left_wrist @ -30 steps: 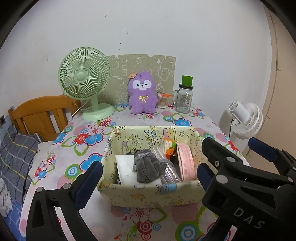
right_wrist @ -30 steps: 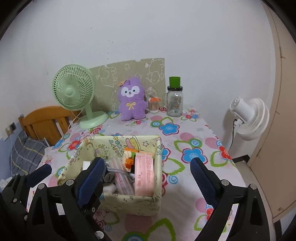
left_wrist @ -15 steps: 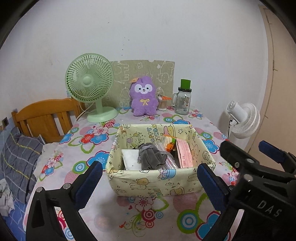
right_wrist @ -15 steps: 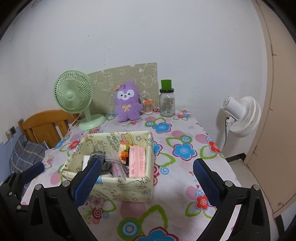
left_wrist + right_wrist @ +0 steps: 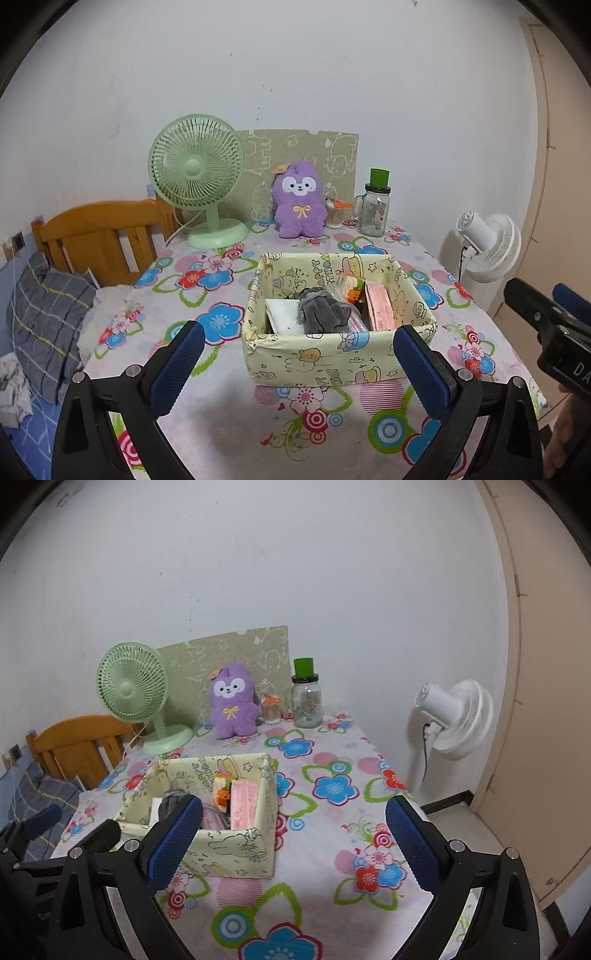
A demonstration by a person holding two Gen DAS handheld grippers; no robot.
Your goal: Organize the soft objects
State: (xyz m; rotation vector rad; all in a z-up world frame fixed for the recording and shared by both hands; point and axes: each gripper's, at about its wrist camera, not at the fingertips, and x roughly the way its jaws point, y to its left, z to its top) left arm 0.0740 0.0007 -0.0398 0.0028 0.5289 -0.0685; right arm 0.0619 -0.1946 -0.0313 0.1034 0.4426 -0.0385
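Holding both grippers back from the yellow cartoon-print box (image 5: 332, 354), you have nothing in either of them. Your left gripper (image 5: 297, 363) stands wide open, its blue pads framing the box's near wall without touching it. Your right gripper (image 5: 293, 843) has just finished spreading to its widest and is empty too; its left pad (image 5: 173, 840) overlaps the box's near corner in the right wrist view, while the other pad hangs over bare flowered tablecloth (image 5: 332, 790) to the right of the box.

Inside the box, a grey knitted glove (image 5: 323, 314) lies on top, roughly in the middle. Left of it sits a flat white item (image 5: 284, 317); right of it are a clear plastic packet, a small orange-and-green piece and a pink pack (image 5: 380, 306) standing on edge against the right wall.

Nothing stands on the cloth between your pads and the box.

Behind the box, against the wall, a purple plush toy (image 5: 299, 201) sits upright. A green desk fan (image 5: 197, 177) stands left of it, and a small container with an orange top (image 5: 334, 216) and a glass jar with a green lid (image 5: 375, 206) stand right of it. A patterned green board (image 5: 332, 155) leans on the wall behind them.

Left of the table you see a wooden headboard (image 5: 99, 236) and a grey plaid pillow (image 5: 44, 317); to the right, off the table, a white fan (image 5: 487, 240).
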